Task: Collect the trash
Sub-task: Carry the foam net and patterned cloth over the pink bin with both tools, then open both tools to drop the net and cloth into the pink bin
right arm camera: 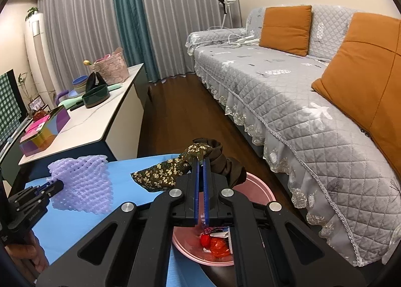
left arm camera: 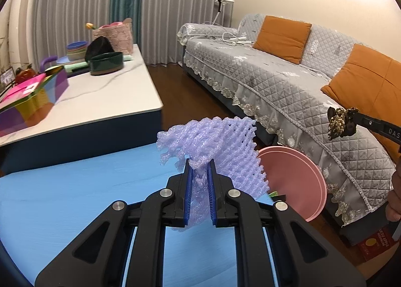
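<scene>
Item 1: left gripper [left arm camera: 199, 165]. Fingers narrow, clamped on a lilac foam fruit net [left arm camera: 213, 146], held above the blue tabletop [left arm camera: 75, 186]. The net is soft open-mesh foam, springy, crumpled into a loose fan; a bunched tail hangs between the blue ribbed pads.

Item 2: right gripper [right arm camera: 201, 161]. Fingers nearly closed on a brown floral scrunchie [right arm camera: 198, 153], its printed tail draping left and its plain brown ruffle to the right. Fabric is limp and gathered.

Item 3: pink bin [right arm camera: 260, 194]. Round, smooth plastic, standing off the table's edge beside the grey quilted sofa [right arm camera: 288, 91]. Red wrappers [right arm camera: 215, 243] already lie inside. The scrunchie hangs roughly over its rim; the net is near it but over the tabletop.

Handling note, judged: 2 pieces are being carried for dropping. Bring each gripper squarely over the bin mouth before opening. The foam is light and may cling to the ribbed pads or drift, so open wide and low. The scrunchie's tail could catch the rim; center it first.
</scene>
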The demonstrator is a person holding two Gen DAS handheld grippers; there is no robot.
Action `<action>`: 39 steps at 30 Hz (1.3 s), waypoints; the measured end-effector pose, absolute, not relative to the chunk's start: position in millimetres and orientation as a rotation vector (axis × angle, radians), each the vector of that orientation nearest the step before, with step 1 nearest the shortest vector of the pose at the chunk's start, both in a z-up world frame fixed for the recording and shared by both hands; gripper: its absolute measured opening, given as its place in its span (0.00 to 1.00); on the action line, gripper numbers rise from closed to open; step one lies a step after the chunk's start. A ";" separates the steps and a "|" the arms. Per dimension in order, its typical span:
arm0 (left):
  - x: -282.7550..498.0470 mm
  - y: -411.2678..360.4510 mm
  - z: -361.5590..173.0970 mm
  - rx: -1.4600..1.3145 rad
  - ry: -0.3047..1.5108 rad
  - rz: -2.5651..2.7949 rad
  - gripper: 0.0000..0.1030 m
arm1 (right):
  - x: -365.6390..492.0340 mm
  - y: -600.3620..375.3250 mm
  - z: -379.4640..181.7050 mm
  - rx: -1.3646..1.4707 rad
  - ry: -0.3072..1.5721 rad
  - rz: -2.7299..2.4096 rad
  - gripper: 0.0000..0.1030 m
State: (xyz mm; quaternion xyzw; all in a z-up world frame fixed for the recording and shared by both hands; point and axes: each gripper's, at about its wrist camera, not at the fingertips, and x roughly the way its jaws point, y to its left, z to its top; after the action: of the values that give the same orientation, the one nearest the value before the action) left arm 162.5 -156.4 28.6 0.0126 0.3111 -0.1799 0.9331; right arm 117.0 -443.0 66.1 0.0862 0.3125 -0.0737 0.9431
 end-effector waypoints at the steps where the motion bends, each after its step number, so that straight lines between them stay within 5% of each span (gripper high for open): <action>1: 163.1 -160.9 28.4 0.028 0.636 -0.372 0.11 | 117.1 -445.2 65.6 0.178 0.639 -0.155 0.03; 25: 206.0 -281.4 -8.7 0.149 0.685 -0.468 0.12 | 133.8 -476.6 32.3 0.140 0.702 -0.235 0.04; 31: 214.7 -299.4 -21.0 0.151 0.714 -0.525 0.25 | 139.9 -482.6 21.8 0.144 0.726 -0.238 0.09; 33: 213.8 -304.8 -24.3 0.164 0.715 -0.556 0.43 | 140.5 -484.9 19.3 0.150 0.731 -0.244 0.30; 35: 211.3 -305.6 -26.0 0.169 0.708 -0.565 0.48 | 140.0 -487.6 19.1 0.155 0.727 -0.267 0.59; 39: 206.1 -295.9 -26.7 0.146 0.712 -0.561 0.48 | 138.8 -492.4 20.9 0.180 0.717 -0.286 0.70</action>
State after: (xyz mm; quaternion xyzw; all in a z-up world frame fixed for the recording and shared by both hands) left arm 206.1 -295.9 -26.7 0.0704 0.3438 -0.2706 0.8964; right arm 138.8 -492.4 20.9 0.0877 0.3492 -0.1394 0.9225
